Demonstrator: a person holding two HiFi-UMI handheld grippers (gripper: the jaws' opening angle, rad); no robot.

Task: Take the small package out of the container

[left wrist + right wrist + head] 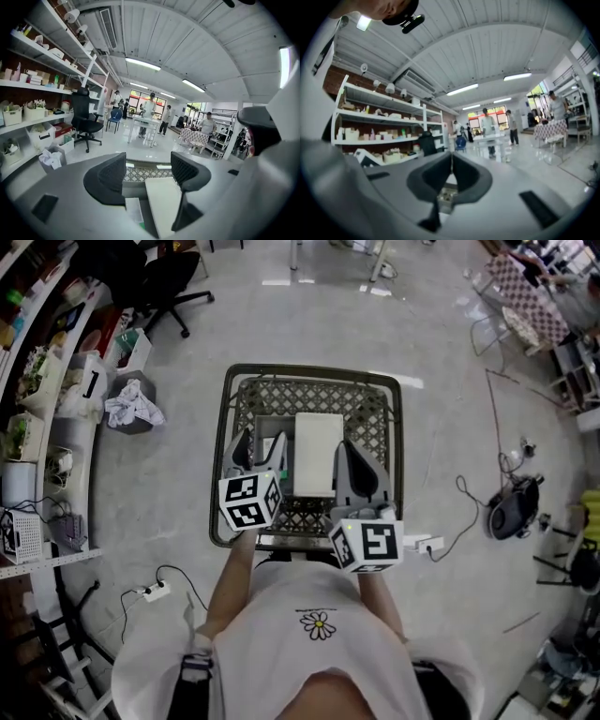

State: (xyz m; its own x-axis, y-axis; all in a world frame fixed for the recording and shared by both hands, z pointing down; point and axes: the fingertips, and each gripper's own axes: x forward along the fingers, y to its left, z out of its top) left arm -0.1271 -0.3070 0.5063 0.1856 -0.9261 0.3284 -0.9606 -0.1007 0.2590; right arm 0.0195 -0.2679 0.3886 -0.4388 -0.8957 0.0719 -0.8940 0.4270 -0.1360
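Left gripper (258, 448), jaws wide apart, hovers above a small flat package (133, 209) near the lattice basket's (314, 371) left wall. Right gripper (451, 176) is closed, empty.

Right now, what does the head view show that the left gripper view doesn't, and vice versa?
Only the head view: the whole rim of the container, a power strip on the floor, the person's daisy shirt. Only the left gripper view: ceiling strip lights and far windows. Both: the left hand-held gripper, jaws apart with nothing gripped, and the white package in the container.
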